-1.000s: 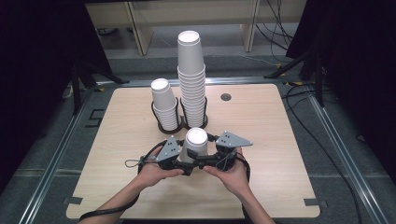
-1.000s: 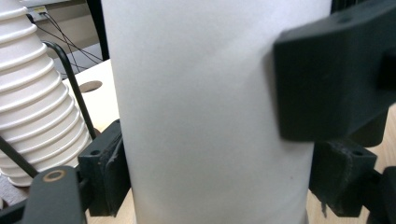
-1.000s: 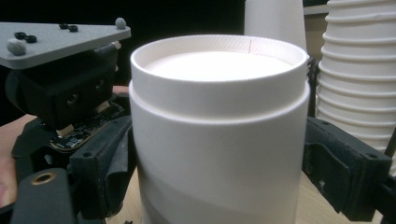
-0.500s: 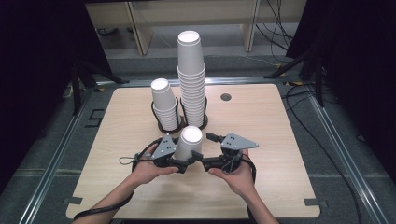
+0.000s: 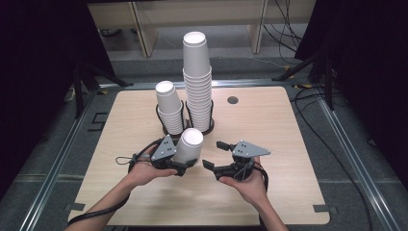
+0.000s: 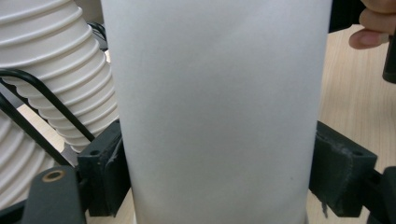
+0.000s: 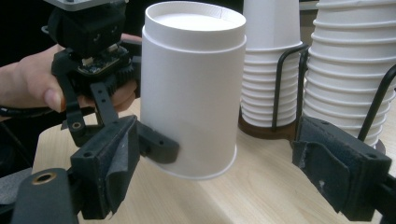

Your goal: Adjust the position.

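Light wood desk (image 5: 269, 125), rounded corners, small dark hole near far edge; dark room around, grey floor, cables at right. Short cup stack (image 5: 169, 107) in black wire holder, left; tall cup stack (image 5: 197, 79) just beside it, right. Left tongs (image 5: 185, 163) pinching single white paper cup (image 5: 188, 146): plain, inverted, tilted, lifted off desk in front of stacks. Right tongs (image 5: 214, 155) spread, nothing between, close beside cup.
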The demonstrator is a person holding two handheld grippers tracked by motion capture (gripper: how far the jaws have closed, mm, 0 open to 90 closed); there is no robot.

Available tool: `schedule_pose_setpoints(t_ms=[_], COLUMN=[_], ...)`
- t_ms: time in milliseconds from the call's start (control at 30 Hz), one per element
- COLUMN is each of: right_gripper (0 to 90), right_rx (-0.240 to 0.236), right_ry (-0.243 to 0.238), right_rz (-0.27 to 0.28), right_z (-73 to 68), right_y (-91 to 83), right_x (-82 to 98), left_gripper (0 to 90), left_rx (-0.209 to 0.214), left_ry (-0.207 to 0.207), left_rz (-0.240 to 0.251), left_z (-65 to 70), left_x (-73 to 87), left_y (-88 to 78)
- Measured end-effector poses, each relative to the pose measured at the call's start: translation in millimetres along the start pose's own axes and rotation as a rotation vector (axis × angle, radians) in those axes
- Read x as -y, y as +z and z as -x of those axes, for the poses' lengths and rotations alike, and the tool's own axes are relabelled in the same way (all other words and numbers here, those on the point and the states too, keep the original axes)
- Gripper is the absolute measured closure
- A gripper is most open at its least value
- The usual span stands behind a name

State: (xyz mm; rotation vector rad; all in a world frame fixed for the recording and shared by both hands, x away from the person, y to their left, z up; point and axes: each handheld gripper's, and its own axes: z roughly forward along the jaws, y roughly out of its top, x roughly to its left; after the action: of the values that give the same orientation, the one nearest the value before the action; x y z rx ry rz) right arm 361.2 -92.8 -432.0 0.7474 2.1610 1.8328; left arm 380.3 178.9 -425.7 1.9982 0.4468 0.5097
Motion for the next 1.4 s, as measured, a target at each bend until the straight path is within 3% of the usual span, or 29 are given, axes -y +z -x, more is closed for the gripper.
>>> schedule_pose_setpoints(t_ms=[33, 133, 200, 267, 300, 567, 600, 633, 767, 800, 833, 867, 900, 933, 967, 1000, 1033, 1067, 1133, 1167, 1400], right_gripper=[15.3, 15.3, 15.3, 15.3, 15.3, 15.3, 15.3, 15.3, 15.3, 15.4, 15.4, 15.4, 15.4, 15.4, 15.4, 15.7, 15.7, 15.7, 15.7, 15.7, 15.5], right_rx=[-0.002, -0.004, -0.005, -0.003, -0.001, 0.016, 0.013, 0.007, 0.010, 0.009, 0.014, 0.015, 0.015, 0.001, 0.001, -0.009, -0.005, -0.004, -0.001, -0.034, -0.059], right_ry=[-0.018, -0.005, 0.011, -0.022, -0.019, -0.018, -0.022, -0.011, -0.008, -0.037, -0.050, -0.037, -0.037, -0.047, -0.047, -0.035, -0.041, -0.046, -0.060, -0.047, -0.071], right_rz=[0.008, -0.007, -0.003, -0.004, 0.003, -0.009, -0.004, -0.023, -0.020, -0.005, -0.028, -0.037, -0.037, -0.036, -0.036, -0.048, -0.059, -0.058, -0.062, -0.064, -0.104], right_z=[1.4, 1.5, 1.1, 3.3, 2.7, 3.5, 4.3, 3.8, 3.6, 5.3, 4.7, 3.5, 3.5, 4.3, 4.3, 3.5, 3.5, 3.2, 3.5, 2.4, -0.8], right_y=[0.1, -1.8, -2.6, -2.9, -3.2, -6.7, -6.7, -7.5, -7.8, -7.2, -8.3, -8.7, -8.7, -8.3, -8.3, -8.5, -9.4, -9.0, -9.2, -7.6, -5.0], right_x=[0.1, 0.6, 2.1, 3.2, 3.7, 6.2, 6.9, 7.1, 8.7, 9.3, 10.1, 11.1, 11.1, 12.5, 12.5, 13.7, 13.5, 13.7, 13.6, 14.3, 14.0], left_gripper=[18.4, 18.3, 18.2, 18.2, 18.2, 18.3, 18.3, 18.3, 18.3, 18.3, 18.2, 18.2, 18.2, 18.2, 18.2, 18.2, 18.2, 18.2, 18.2, 18.2, 18.2], left_rx=[0.018, 0.023, 0.046, 0.050, 0.051, 0.062, 0.070, 0.087, 0.111, 0.133, 0.136, 0.152, 0.152, 0.175, 0.175, 0.183, 0.183, 0.187, 0.197, 0.209, 0.246], left_ry=[0.008, 0.021, 0.054, 0.060, 0.079, 0.104, 0.108, 0.143, 0.171, 0.187, 0.199, 0.226, 0.226, 0.242, 0.242, 0.275, 0.275, 0.304, 0.309, 0.348, 0.382], left_rz=[-0.009, -0.028, -0.054, -0.063, -0.083, -0.112, -0.124, -0.163, -0.206, -0.231, -0.240, -0.262, -0.262, -0.298, -0.298, -0.343, -0.343, -0.373, -0.394, -0.429, -0.498], left_z=[-1.4, -1.9, -3.7, -3.9, -5.1, -4.9, -5.2, -7.1, -8.2, -8.9, -8.8, -9.2, -9.2, -8.9, -8.9, -8.7, -8.7, -7.5, -7.1, -6.1, -2.3], left_x=[-0.4, -1.5, -2.5, -2.8, -2.9, -1.9, -2.1, -2.8, -3.9, -4.9, -5.5, -6.6, -6.6, -7.7, -7.7, -8.5, -8.5, -8.5, -9.5, -10.4, -11.0], left_y=[0.0, -1.3, -2.4, -2.4, -2.5, -0.8, -0.9, -1.6, -1.5, -2.1, -2.2, -2.1, -2.1, -2.0, -2.0, -1.8, -1.8, -1.0, -1.0, -0.6, 2.0])
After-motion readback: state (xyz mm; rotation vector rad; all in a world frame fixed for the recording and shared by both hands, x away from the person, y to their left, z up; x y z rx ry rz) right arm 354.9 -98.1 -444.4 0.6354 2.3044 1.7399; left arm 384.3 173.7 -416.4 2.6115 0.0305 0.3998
